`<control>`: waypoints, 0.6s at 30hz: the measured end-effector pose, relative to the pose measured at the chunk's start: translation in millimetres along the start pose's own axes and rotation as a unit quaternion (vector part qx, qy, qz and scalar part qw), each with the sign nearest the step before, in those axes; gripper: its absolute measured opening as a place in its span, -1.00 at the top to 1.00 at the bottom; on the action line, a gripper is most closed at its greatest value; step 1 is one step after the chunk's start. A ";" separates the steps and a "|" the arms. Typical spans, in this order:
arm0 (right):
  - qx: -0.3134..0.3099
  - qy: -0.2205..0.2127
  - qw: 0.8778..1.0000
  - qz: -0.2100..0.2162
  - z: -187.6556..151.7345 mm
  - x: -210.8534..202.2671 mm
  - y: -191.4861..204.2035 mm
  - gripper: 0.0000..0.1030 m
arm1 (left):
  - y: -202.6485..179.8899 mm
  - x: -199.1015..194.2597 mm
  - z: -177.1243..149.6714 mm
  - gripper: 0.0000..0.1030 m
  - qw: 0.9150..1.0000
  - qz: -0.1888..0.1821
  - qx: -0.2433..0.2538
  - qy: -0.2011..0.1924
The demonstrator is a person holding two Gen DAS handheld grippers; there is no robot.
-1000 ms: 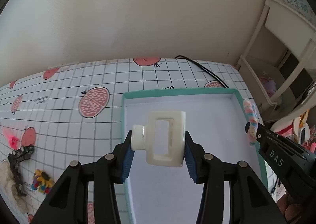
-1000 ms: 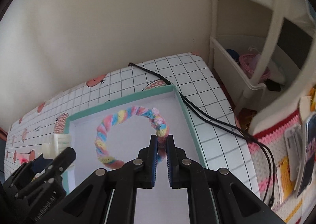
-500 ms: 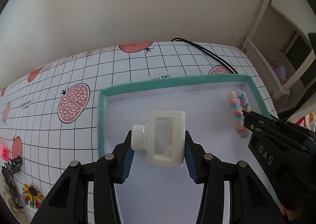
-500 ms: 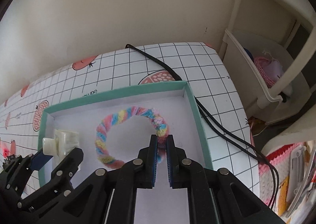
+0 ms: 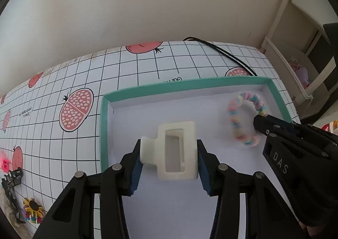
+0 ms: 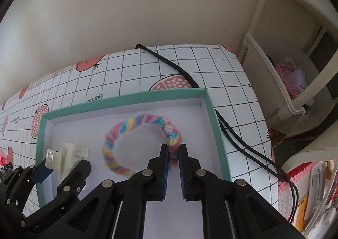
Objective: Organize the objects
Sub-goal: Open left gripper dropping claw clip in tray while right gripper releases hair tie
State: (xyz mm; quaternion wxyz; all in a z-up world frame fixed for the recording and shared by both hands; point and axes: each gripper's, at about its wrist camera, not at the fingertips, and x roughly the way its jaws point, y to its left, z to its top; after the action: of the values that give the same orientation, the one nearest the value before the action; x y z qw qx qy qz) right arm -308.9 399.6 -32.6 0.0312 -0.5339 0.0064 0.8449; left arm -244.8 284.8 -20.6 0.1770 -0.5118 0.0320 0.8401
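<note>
My left gripper [image 5: 169,163] has its jaws spread wide around a rigid cream plastic hair claw clip [image 5: 175,151], light but slick, best squeezed across its flat sides. My right gripper [image 6: 173,157] pinches the soft pastel braided hair tie [image 6: 135,142] nearly closed. I judge both hang inside the teal-rimmed white box [image 6: 217,127].

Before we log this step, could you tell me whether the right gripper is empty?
No, the right gripper pinches the pastel scrunchie over the teal box.

Hair claw [image 5: 176,150] matt cream plastic; scrunchie [image 6: 143,144] fuzzy pastel yarn; box [image 5: 104,125] smooth matt card; tablecloth [image 5: 126,74] slightly glossy.
</note>
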 end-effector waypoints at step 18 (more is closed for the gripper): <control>0.001 -0.007 1.000 0.014 9.0 -25.2 -1.8 0.33 | 3.9 -28.9 6.7 -0.19 1.000 -0.008 -0.003 0.000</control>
State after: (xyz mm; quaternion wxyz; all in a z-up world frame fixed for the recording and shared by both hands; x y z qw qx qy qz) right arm -306.1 400.6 -6.0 0.0201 -0.5282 0.0140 0.8487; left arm -239.9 275.0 7.3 0.1821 -0.5128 0.0257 0.8386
